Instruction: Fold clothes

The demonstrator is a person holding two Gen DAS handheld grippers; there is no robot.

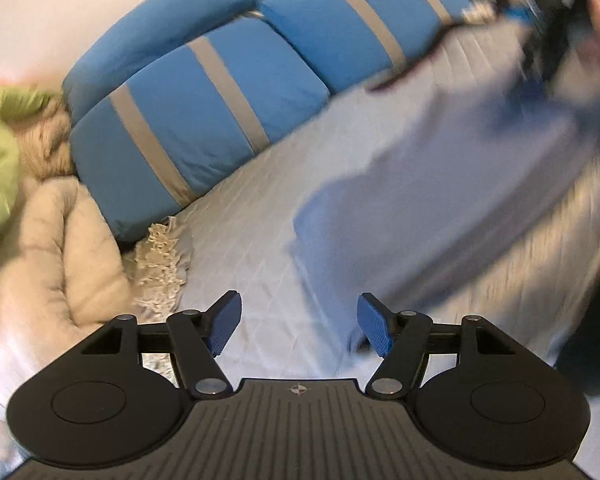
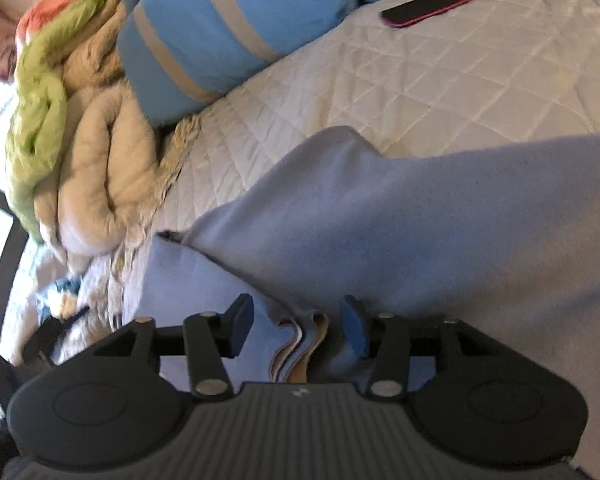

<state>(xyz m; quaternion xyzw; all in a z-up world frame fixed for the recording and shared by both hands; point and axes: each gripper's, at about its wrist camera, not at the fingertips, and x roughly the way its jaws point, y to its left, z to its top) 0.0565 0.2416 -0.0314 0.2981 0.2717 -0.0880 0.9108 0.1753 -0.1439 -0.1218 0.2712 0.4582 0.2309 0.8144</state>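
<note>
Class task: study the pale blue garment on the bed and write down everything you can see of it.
The pale blue garment looks like soft, matte, fleece-like cloth. It lies spread on the white quilted bedspread, with one flap doubled over a lower layer. At its near edge several layered hems show, some tan-lined. That edge sits between the right gripper pads, which stand apart and do not pinch it. The left-wrist view blurs it.

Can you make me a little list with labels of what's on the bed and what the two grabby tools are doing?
surface: quilted white bed cover
garment: pale blue cloth, lying on the cover
pillows: blue with grey stripes
pile beside pillows: beige blanket, green cloth
left tool: open, nothing between its pads
right tool: open, cloth edge between the pads, not pinched
</note>
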